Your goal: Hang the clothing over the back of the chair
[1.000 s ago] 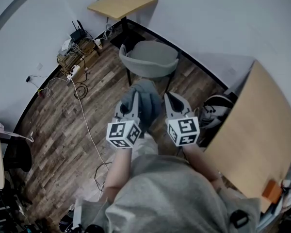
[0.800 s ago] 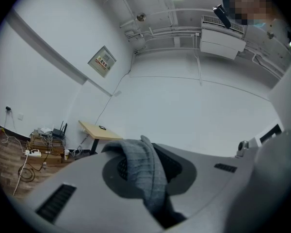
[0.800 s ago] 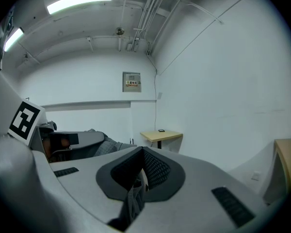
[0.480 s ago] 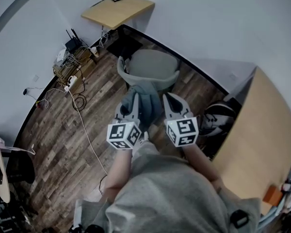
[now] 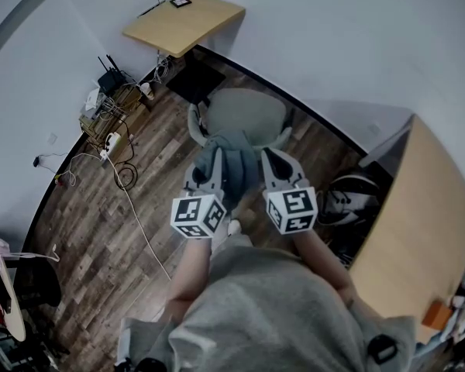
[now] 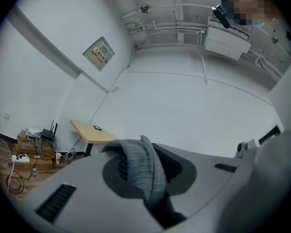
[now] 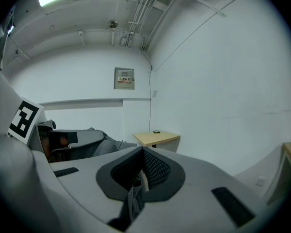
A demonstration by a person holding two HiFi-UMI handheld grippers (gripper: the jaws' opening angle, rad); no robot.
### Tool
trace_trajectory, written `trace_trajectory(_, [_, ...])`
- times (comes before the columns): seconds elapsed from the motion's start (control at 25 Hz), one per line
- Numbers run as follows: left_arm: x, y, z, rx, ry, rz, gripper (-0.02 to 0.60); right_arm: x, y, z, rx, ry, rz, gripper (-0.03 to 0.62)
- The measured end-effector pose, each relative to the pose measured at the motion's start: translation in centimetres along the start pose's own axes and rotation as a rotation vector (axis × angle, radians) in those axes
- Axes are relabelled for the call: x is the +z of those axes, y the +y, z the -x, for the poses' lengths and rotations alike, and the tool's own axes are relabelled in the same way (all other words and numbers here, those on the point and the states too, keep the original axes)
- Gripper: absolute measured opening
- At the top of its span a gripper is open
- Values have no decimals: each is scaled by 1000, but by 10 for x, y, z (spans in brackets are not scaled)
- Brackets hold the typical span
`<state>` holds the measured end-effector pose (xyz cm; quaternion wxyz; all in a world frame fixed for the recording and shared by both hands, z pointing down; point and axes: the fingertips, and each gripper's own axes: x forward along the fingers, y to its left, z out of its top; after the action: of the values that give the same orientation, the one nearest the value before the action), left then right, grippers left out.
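Chair [image 5: 248,113] now lies lower in the head view than a second ago, and its near rim is overlapped by the hanging clothing [image 5: 231,160]; earlier a strip of floor [image 5: 101,200] showed between the two. Small worktop [image 5: 184,23] has drifted toward the upper left corner. Both grippers keep their spot in mid-frame, side by side

Left gripper [image 5: 204,170]: centre of frame, just left of the clothing, marker cube toward the bottom edge. In the left gripper view its jaws pinch a thick fold of grey knit, which bulges up above them and hangs down below

Right gripper [image 5: 276,165]: just right of the clothing, level with the other. In the right gripper view its jaws are pressed on a thin grey edge of the same clothing, which hangs down between the pads. The left gripper shows at that view's left with cloth bunched beside it

Clothing: grey, bunched, strung between the two grippers and drooping ahead of them. Whether it touches the chair I cannot tell. Not yet laid over the chair back

Chair: grey shell, dark legs, on the wood floor close to the dark skirting of the white wall [image 5: 333,45]

Elsewhere: large worktop [image 5: 415,223] along the right edge. Boxes [image 5: 108,111] with a tangle of cables by the left wall. White cable [image 5: 139,215] trailing across the floor toward lower centre. Person's grey top [image 5: 271,316] fills the bottom of the frame
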<state>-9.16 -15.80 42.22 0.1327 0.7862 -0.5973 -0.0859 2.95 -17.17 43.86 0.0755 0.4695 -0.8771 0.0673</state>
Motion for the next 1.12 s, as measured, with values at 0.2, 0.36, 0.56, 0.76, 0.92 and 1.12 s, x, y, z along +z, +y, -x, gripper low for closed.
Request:
trace_trajectory(0.2, [11,16,-23,-24,1,-1,40,8,-3,-27,-21,-7,-4,-2])
trace_trajectory(0.36, [17,25,-41,-37,0,-1,40,8,-6,-43,-31,-4,-11,-2])
trace_trajectory(0.56, [28,33,-56,-64,-8,-5,40,9,-8,-60,-49,-2,-19,-2])
trace_trajectory(0.76, [41,41,-73,-92,-26,-10,38,10,-10,-76,-70,-1,-18,-2])
trace_trajectory(0.92, [46,49,-87,-111,-34,-13,38,12,-13,-88,-90,-3,-19,-2])
trace_trajectory(1.12, [39,57,-106,-122,-20,-14,38,10,-20,-99,-111,4,-25,-2])
